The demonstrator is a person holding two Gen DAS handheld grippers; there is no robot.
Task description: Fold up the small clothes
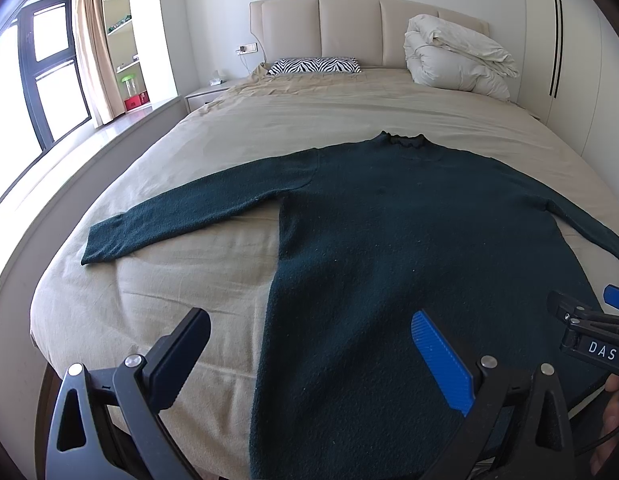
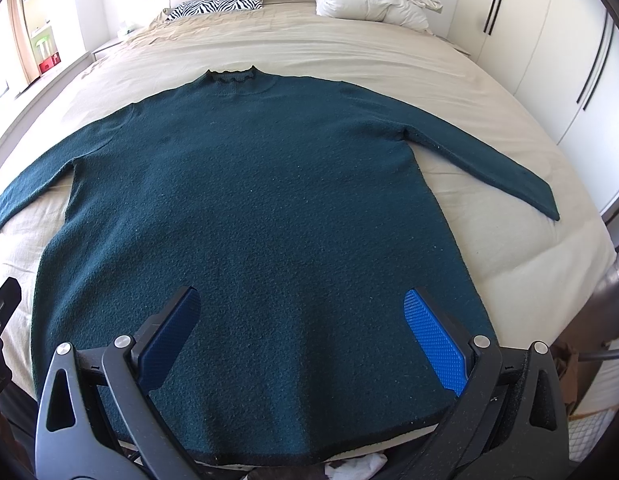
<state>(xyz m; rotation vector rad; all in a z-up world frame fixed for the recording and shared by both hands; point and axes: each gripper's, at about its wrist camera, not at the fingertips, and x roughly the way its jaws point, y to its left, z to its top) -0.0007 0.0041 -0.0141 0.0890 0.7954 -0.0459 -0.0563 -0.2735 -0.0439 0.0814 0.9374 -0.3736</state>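
Note:
A dark teal knit sweater [image 1: 389, 240] [image 2: 253, 208] lies flat on the beige bed, collar toward the headboard, both sleeves spread out to the sides. My left gripper [image 1: 309, 320] hovers open over the sweater's left hem edge, one finger above bare sheet and the blue-padded one above the knit. My right gripper [image 2: 301, 300] is open above the lower middle of the sweater, near the hem, nothing between its fingers. The right gripper also shows at the right edge of the left wrist view [image 1: 585, 320].
Beige bed sheet [image 1: 157, 304] [image 2: 509, 248] surrounds the sweater. A zebra pillow [image 1: 315, 66] and a folded white duvet [image 1: 457, 56] sit by the headboard. Wardrobe doors [image 2: 549, 52] stand at the right, a window [image 1: 45, 72] at the left. A person's hand [image 1: 613, 412] holds the right gripper.

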